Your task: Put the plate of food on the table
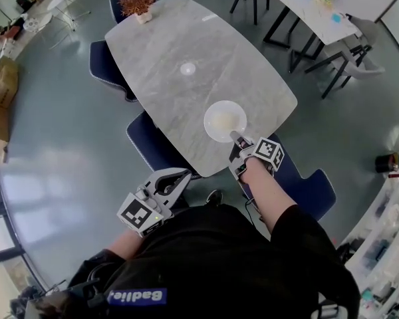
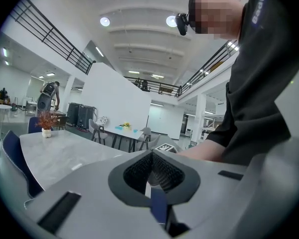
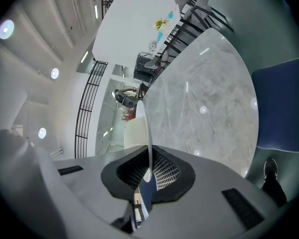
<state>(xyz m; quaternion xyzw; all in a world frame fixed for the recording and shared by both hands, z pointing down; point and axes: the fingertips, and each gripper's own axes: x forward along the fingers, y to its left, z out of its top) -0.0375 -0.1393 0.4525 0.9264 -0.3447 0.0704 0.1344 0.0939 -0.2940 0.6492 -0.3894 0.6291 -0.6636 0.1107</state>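
A white plate (image 1: 225, 121) with pale food in its middle lies level over the near end of the grey marble table (image 1: 186, 38). Whether it rests on the tabletop I cannot tell. My right gripper (image 1: 237, 139) is shut on the plate's near rim. In the right gripper view the plate rim (image 3: 148, 128) runs edge-on between the pads of the right gripper (image 3: 148, 176). My left gripper (image 1: 175, 180) hangs below the table edge, close to the person's body, shut with nothing in it. The left gripper (image 2: 152, 171) shows closed, empty pads in its own view.
A small white dish (image 1: 187, 68) sits mid-table and a potted plant (image 1: 137, 2) stands at the far end. Blue chairs (image 1: 150, 146) line the table's left side, and another (image 1: 310, 187) is beside my right arm. A second table (image 1: 317, 5) with chairs stands at the back right.
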